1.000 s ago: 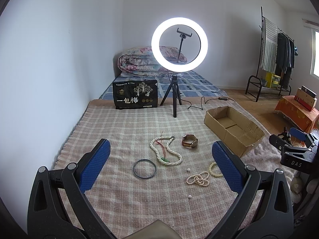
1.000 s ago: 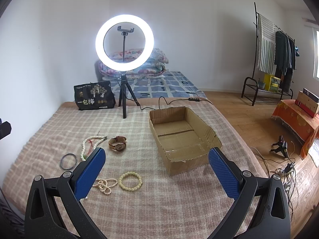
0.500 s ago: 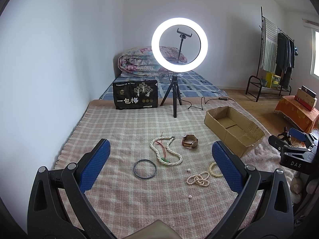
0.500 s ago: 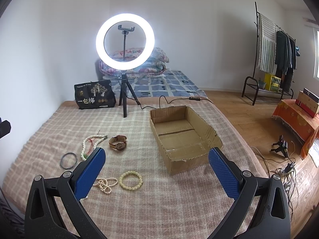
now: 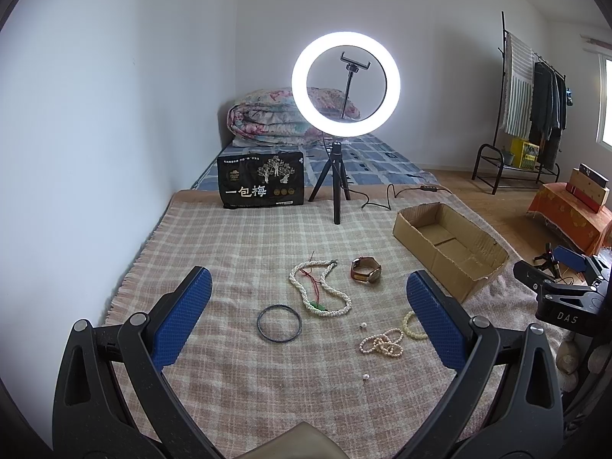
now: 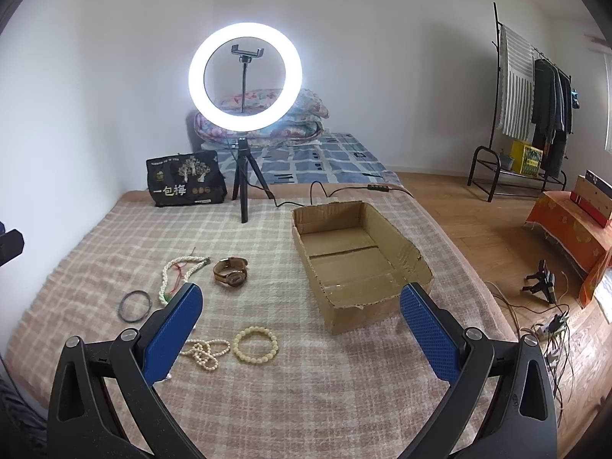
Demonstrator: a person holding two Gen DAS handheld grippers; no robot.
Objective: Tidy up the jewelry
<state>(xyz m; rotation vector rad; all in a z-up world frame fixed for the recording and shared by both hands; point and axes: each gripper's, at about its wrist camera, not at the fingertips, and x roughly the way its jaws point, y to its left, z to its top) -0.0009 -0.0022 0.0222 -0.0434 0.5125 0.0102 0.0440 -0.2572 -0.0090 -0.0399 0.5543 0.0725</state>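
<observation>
The watch point(image 6: 230, 272) lies on its side on the blanket point(image 6: 267, 382), strap loop running left-right, white necklace point(image 5: 319, 288) at its 9 o'clock, cardboard box point(image 6: 359, 264) at 3, black bag point(image 5: 261, 184) reading "一包梅" at 11, while left gripper point(image 5: 310, 325) and right gripper point(image 6: 298, 332) hover wide open, empty, short of the jewelry.

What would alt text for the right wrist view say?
The open right tool hovers over a plaid blanket, holding nothing. Ahead lie a beaded bracelet, a pearl strand, a wristwatch and an empty cardboard box, with a lit ring light behind.
</observation>
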